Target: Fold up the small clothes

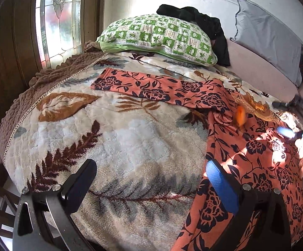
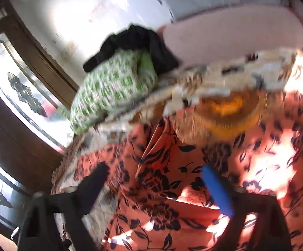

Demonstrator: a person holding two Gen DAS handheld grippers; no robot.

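Garment: a coral-orange garment with a dark navy flower print [image 1: 253,152] [image 2: 172,188] lies spread on the bed, its body over the near right part and one long strip [image 1: 157,87] stretched across the middle towards the left edge. Sun patches fall on its right side.
Bed cover: a plush cream blanket with brown and grey leaf patterns [image 1: 120,142] [image 2: 224,77] carries the garment; a brown quilted border [image 1: 53,79] runs along the left edge.
Left gripper: the left gripper [image 1: 151,171] hangs over the near edge, fingers spread wide with nothing between them. The blue-padded finger [image 1: 220,182] is above the garment's left border, the black finger [image 1: 82,177] above bare blanket.
Right gripper: the right gripper [image 2: 153,175] is over the garment, fingers parted and empty; this view is blurred. From the left wrist it shows at the right edge [image 1: 285,131].
Far end: a green-and-white checked pillow [image 1: 159,37] [image 2: 109,87] with a crumpled black cloth [image 1: 203,21] [image 2: 134,41] behind it.
Right side: a grey pillow [image 1: 270,35] stands against the wall.
Left side: a leaded glass window [image 1: 61,16] in dark wood.
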